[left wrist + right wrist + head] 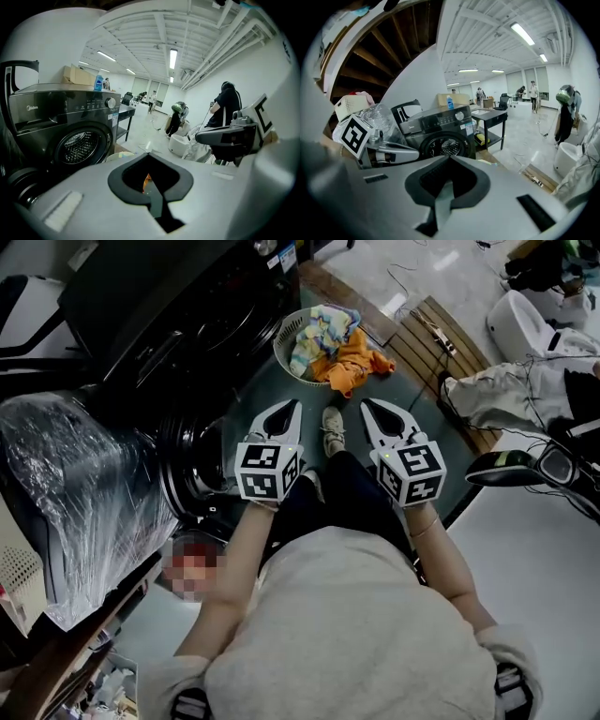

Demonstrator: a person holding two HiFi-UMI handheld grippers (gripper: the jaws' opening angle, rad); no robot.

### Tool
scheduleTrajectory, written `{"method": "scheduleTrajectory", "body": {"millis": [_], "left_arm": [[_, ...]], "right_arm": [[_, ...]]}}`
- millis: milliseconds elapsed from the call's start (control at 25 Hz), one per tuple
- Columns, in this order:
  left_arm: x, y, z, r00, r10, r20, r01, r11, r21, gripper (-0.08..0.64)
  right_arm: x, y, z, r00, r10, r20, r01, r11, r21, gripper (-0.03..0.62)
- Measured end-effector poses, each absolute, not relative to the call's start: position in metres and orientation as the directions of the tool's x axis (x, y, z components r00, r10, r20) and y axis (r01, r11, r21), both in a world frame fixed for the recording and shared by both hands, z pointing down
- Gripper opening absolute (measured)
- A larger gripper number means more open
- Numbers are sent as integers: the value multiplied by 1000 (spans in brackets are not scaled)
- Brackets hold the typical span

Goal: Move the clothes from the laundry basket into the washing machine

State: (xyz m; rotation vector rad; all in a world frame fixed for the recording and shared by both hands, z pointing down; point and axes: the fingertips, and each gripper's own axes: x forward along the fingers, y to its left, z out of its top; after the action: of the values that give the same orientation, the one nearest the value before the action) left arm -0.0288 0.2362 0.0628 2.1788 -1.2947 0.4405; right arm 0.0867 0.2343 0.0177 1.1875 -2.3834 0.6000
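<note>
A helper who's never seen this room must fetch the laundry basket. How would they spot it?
Find the black washing machine; right beside it stands a round, pale basket. It alone is heaped with clothes, pastel ones and an orange one spilling over the rim.

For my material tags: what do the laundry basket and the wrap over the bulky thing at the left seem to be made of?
The laundry basket looks like pale matte plastic, going by its moulded, perforated wall. The wrap looks like thin clear plastic film: crinkled, glossy, catching glare.
</note>
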Motion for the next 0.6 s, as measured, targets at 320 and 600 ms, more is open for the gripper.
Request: {"method": "scheduleTrajectory", "body": {"millis": [320, 600], "left_arm": [[-8, 159, 104, 430, -662, 613, -902, -303, 306, 9], [3, 124, 147, 418, -621, 663, -908, -270, 319, 9]], "right_arm": [[106, 133, 49, -617, -558, 555, -759, 609, -231, 6], [113, 94, 95, -630, -498, 595, -726, 650, -224, 6]]}}
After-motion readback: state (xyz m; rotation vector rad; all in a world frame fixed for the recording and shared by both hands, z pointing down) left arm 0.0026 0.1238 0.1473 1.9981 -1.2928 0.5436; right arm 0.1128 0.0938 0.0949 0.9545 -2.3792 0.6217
